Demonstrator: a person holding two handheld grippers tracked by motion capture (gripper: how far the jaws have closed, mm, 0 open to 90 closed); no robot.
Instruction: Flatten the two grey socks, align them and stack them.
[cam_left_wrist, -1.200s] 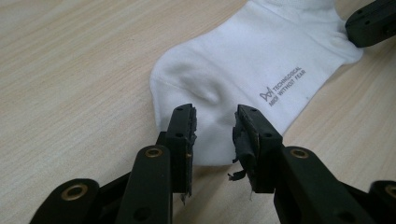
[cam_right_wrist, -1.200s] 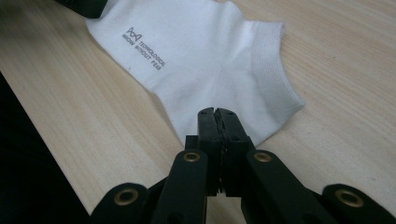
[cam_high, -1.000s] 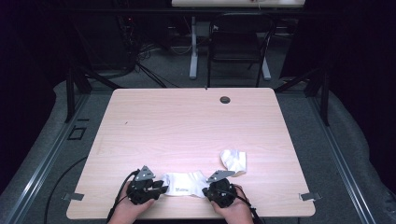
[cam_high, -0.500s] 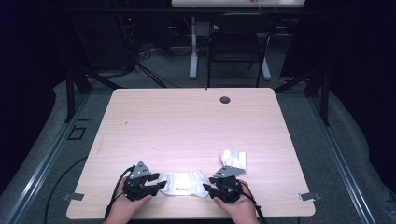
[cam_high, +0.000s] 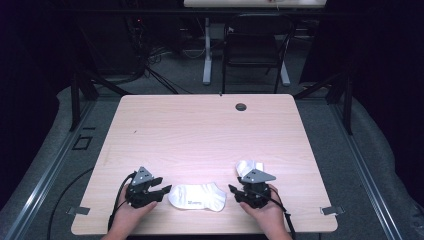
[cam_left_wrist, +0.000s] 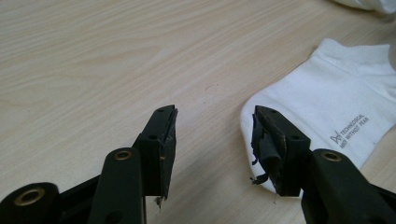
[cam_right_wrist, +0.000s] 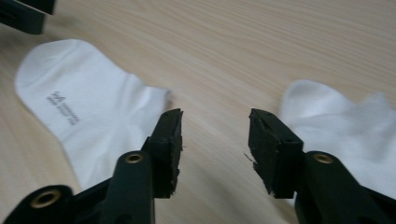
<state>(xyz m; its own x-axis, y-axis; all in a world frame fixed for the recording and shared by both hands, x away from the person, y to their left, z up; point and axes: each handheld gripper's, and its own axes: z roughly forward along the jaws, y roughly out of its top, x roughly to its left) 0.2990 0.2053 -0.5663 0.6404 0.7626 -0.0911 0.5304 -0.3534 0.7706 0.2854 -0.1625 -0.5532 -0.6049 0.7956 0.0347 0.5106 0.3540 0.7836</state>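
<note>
A flat white sock (cam_high: 197, 196) lay spread on the tabletop (cam_high: 200, 135) near its front edge, between the two hands. It bore small grey lettering on its side, readable in the left gripper view (cam_left_wrist: 348, 128) and seen from the other end in the right gripper view (cam_right_wrist: 88, 112). The left claw (cam_high: 162, 190) sat just beside the sock's toe end with its jaws apart and nothing between them; in the left gripper view (cam_left_wrist: 212, 140) one jaw stood over bare wood and the other over the rounded toe edge, and whether that jaw touched the cloth could not be told. The right claw (cam_high: 233, 190) rested just off the sock's cuff end, jaws likewise spread and empty. In the right gripper view (cam_right_wrist: 215, 140) the gap between its jaws showed bare wood, with the flat sock to one side and a second, crumpled white sock (cam_right_wrist: 345, 126) to the other. From above, that crumpled sock (cam_high: 247, 167) lay on the tabletop just behind the right claw, apart from the flat one. No container stood on the tabletop; both socks lay loose on the wood. A small dark round grommet (cam_high: 241, 106) sat near the far edge.
</note>
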